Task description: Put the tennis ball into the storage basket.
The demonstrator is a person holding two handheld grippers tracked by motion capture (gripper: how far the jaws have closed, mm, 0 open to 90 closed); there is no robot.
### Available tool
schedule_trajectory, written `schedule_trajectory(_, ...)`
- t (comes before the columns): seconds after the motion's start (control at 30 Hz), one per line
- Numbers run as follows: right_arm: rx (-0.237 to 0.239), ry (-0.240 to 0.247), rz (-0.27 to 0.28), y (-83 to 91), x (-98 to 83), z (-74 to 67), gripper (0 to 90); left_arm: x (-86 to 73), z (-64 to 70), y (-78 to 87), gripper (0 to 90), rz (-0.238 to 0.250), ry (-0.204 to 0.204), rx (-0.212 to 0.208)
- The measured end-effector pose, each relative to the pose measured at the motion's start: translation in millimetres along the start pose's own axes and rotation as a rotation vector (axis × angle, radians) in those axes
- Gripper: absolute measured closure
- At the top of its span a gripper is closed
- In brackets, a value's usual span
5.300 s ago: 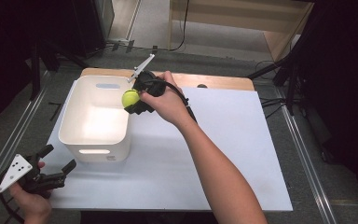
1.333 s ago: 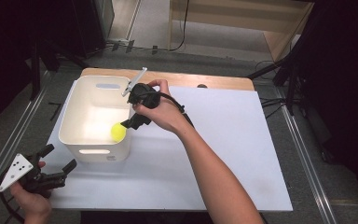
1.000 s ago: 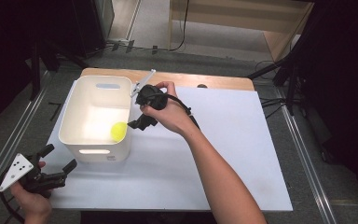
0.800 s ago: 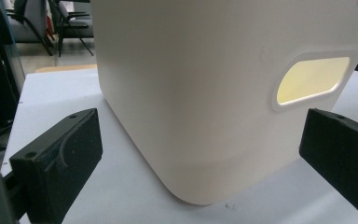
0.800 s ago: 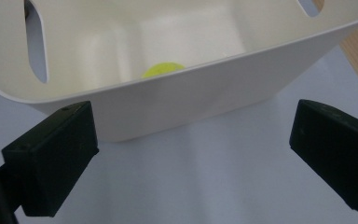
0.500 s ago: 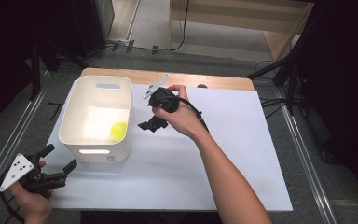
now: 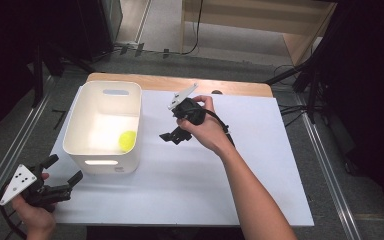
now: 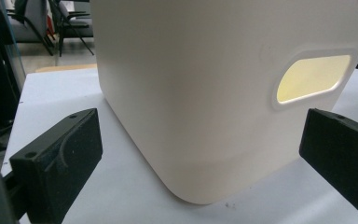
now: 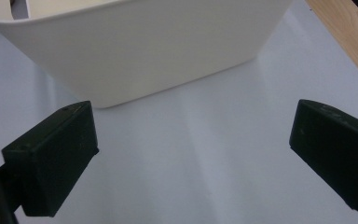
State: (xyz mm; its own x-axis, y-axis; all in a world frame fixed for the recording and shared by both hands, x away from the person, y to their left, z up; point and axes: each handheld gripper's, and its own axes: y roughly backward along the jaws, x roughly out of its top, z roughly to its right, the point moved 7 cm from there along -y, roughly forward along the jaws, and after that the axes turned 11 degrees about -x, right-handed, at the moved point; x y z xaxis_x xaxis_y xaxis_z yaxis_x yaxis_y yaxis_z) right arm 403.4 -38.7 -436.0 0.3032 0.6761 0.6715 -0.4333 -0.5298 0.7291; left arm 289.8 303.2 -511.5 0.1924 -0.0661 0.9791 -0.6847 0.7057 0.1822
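Observation:
A yellow-green ball (image 7: 127,140) lies inside the white bin (image 7: 104,91), near its right wall. My right gripper (image 7: 172,136) hovers over the white sheet just right of the bin, open and holding nothing; in the right gripper view (image 9: 193,161) the bin's outer wall (image 9: 140,51) fills the top. My left gripper (image 7: 62,172) is held off the table's near left corner, open, aimed at the bin. The left gripper view (image 8: 200,158) faces the bin's near corner (image 8: 205,93) and its handle slot (image 8: 312,77).
A white sheet (image 7: 220,170) covers the table, with a wooden strip (image 7: 160,82) along the far edge. Metal rails (image 7: 330,165) run along both sides of the table. Cables (image 7: 290,107) and dark stands lie on the floor beyond.
The right gripper carried the ball over the bin, let it drop inside, then drew back to the right with its jaws open. The left gripper stayed put.

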Motion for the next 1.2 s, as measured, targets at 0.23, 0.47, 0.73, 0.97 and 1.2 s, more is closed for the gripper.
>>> schedule_trajectory(0.23, -0.011, -0.016, 0.011, 6.5, -14.9, 3.9, 0.0, 0.0, 0.1, -0.1, 0.0, -0.001, -0.001, 0.002)
schedule_trajectory(0.47, -0.021, -0.039, 0.019, 12.8, -31.7, 9.5, 0.0, -0.1, 0.2, -0.3, 0.0, -0.001, -0.002, 0.003)
schedule_trajectory(0.73, -0.036, -0.067, 0.024, 19.3, -49.0, 13.6, 0.0, -0.1, 0.3, -0.5, 0.0, -0.002, -0.003, 0.003)
schedule_trajectory(0.97, -0.047, -0.094, 0.028, 25.0, -64.2, 16.5, 0.0, -0.4, 0.2, -0.4, 0.0, -0.006, -0.006, 0.006)
schedule_trajectory(1.2, -0.055, -0.116, 0.037, 31.2, -77.6, 18.4, 0.0, -0.4, 0.3, -0.5, 0.0, -0.007, -0.006, 0.007)
